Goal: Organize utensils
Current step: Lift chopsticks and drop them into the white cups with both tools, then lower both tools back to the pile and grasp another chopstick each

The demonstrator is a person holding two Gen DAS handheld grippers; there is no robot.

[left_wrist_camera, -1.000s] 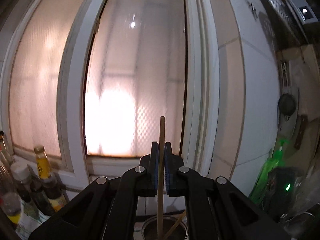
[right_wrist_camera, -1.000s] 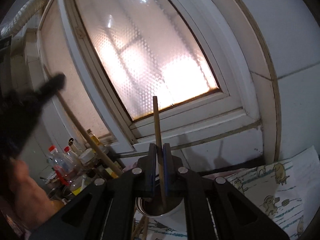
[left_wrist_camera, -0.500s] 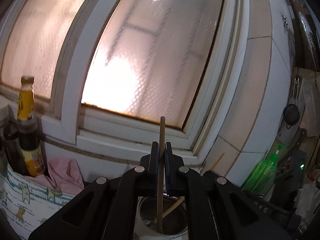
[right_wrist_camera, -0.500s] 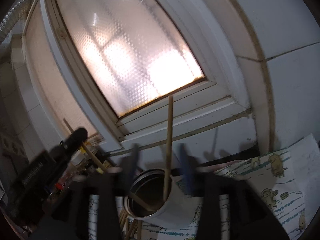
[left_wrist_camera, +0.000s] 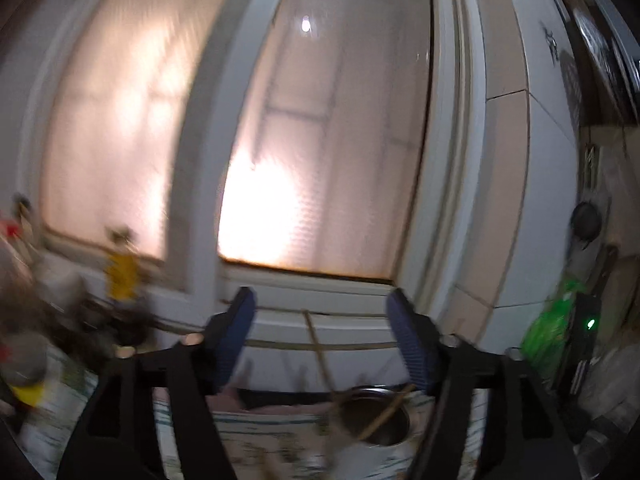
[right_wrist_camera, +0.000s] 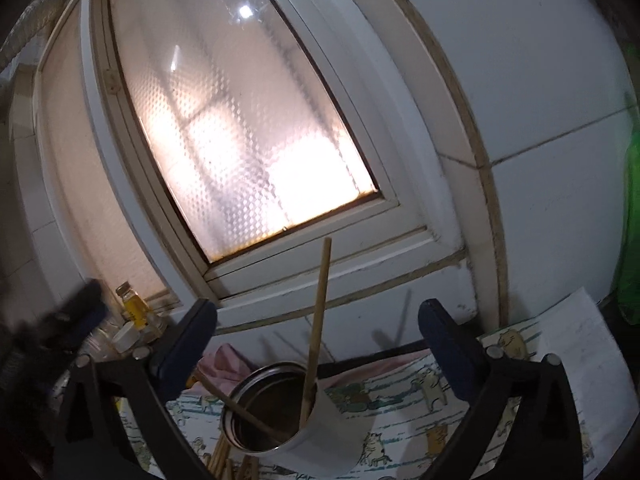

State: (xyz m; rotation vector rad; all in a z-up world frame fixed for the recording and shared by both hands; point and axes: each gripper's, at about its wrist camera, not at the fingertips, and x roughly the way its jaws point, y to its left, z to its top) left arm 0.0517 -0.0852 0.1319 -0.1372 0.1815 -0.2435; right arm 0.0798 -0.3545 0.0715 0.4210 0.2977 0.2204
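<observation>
Both grippers' jaws have just swung wide, nothing pinched. The right gripper point(right_wrist_camera: 318, 332) has open air around the upright chopstick point(right_wrist_camera: 318, 312) leaning on the rim of the metal cup point(right_wrist_camera: 320, 436). The left gripper point(left_wrist_camera: 320, 324) hangs near the windowsill point(left_wrist_camera: 320, 300); the cup sits low right.

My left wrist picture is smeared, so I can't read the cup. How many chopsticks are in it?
Observer: Two in the cup. One chopstick stands leaning on the rim, and a second chopstick slants across to the left.
Operator: Is the right gripper holding either?
Observer: No. The right gripper has just been opening, and its jaws stand wide, clear of the leaning one.
Operator: Any left outside?
Observer: Yes, loose chopsticks lie on the cloth in front of the cup.
</observation>
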